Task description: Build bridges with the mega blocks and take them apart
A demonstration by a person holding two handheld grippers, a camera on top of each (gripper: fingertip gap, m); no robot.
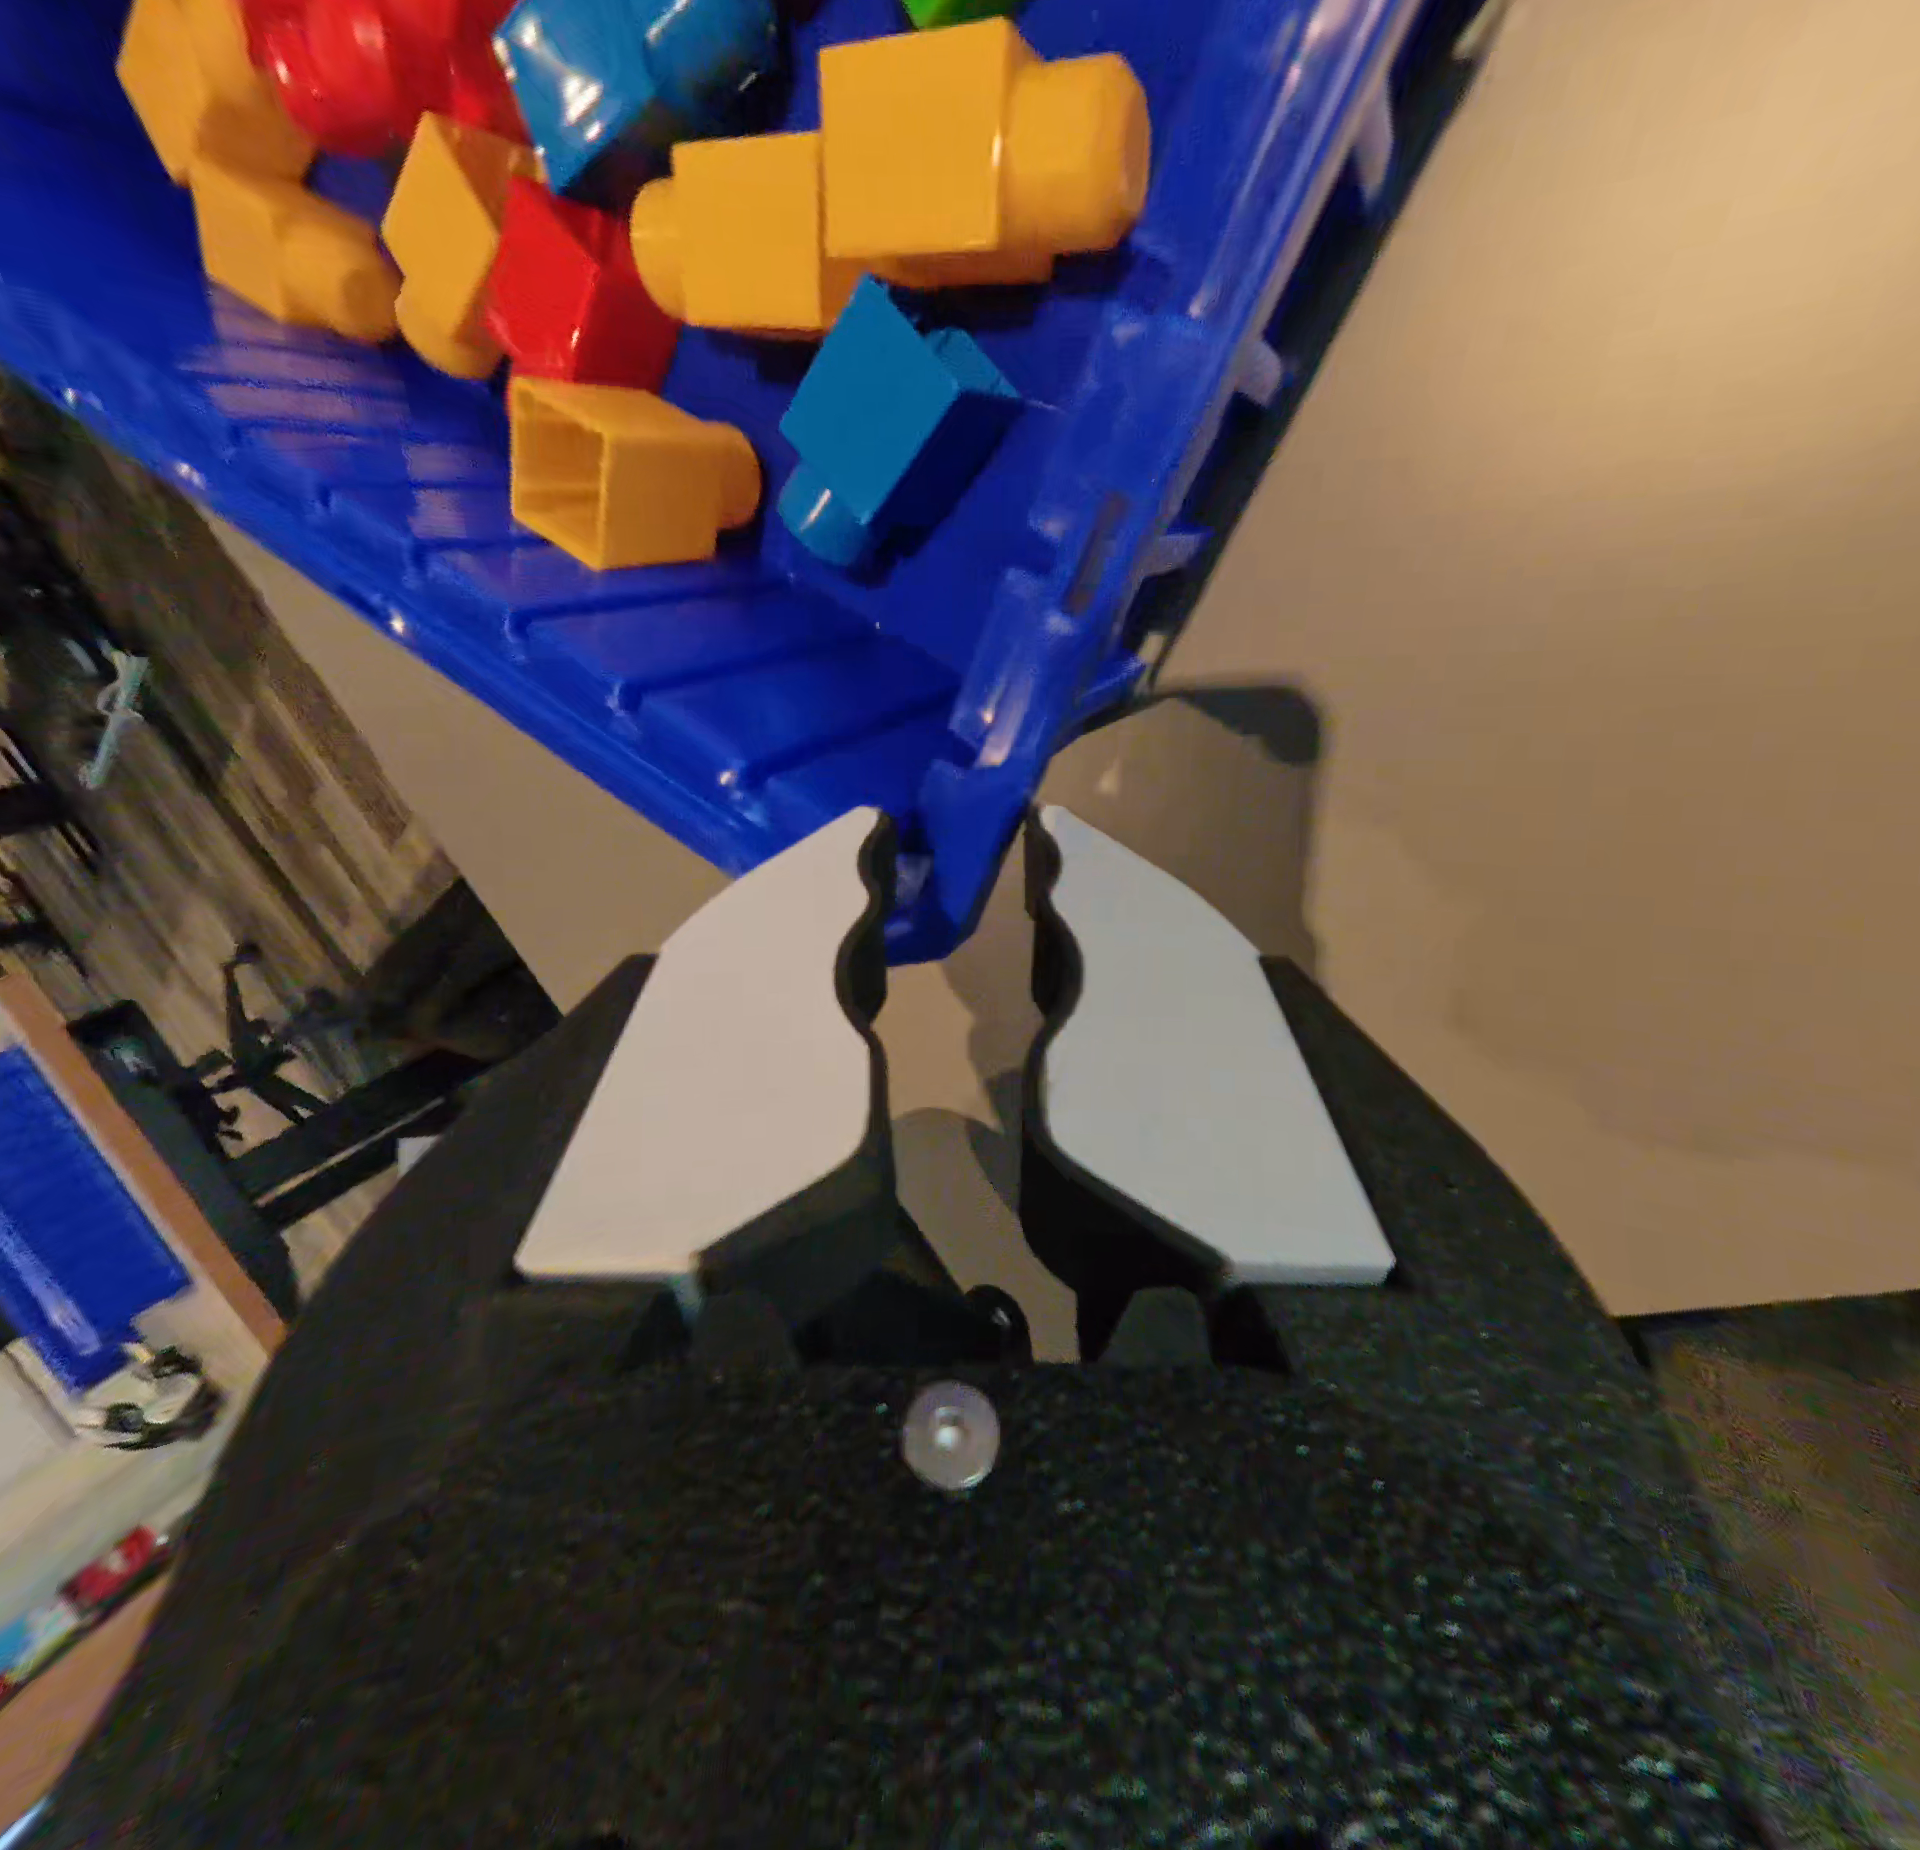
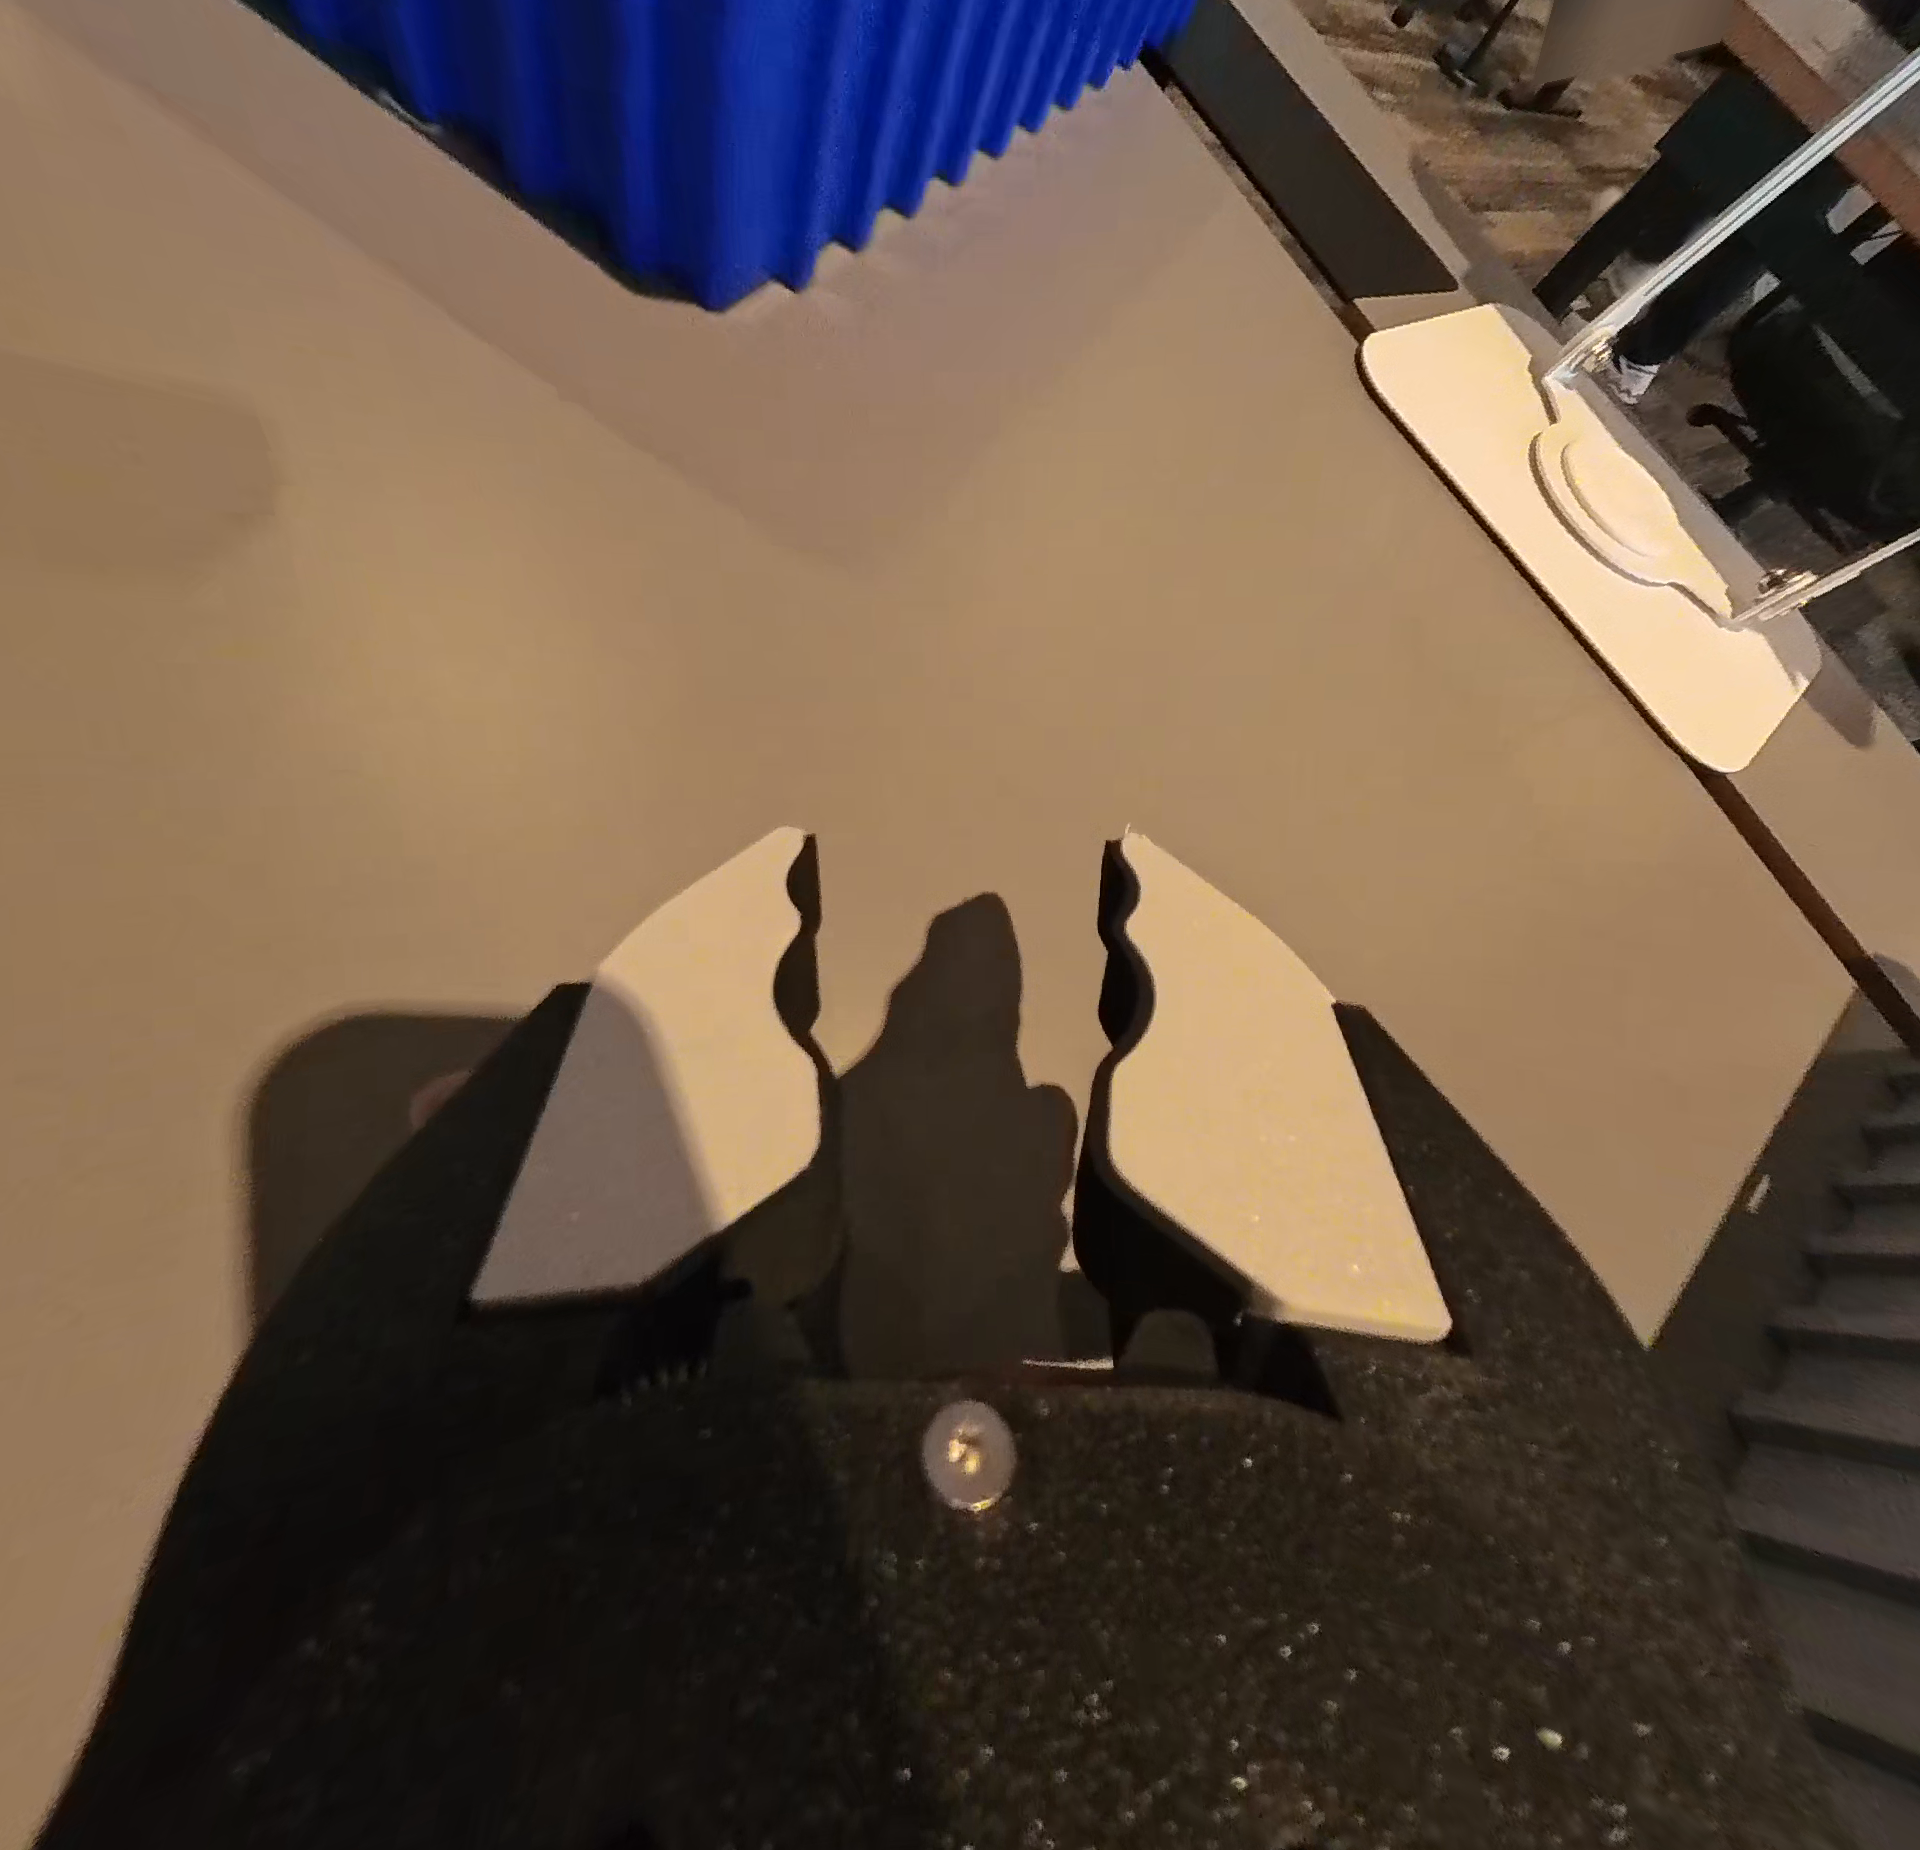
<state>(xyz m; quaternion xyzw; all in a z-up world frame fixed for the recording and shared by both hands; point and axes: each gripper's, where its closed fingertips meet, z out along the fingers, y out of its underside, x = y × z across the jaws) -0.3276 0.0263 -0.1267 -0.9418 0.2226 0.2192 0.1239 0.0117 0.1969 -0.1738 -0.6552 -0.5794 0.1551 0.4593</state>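
Left gripper jaws clamp blue bin corner; right gripper jaws wide over beige table.

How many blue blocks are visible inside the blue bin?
2. One blue block lies at the top of the pile, between red and yellow blocks. The other lies lower, near the bin wall. More may be hidden under the pile.

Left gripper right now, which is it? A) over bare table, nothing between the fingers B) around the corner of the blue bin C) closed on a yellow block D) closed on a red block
B: in the left wrist view the left gripper has the corner of the blue bin between its fingertips, and the blocks lie loose inside the bin.
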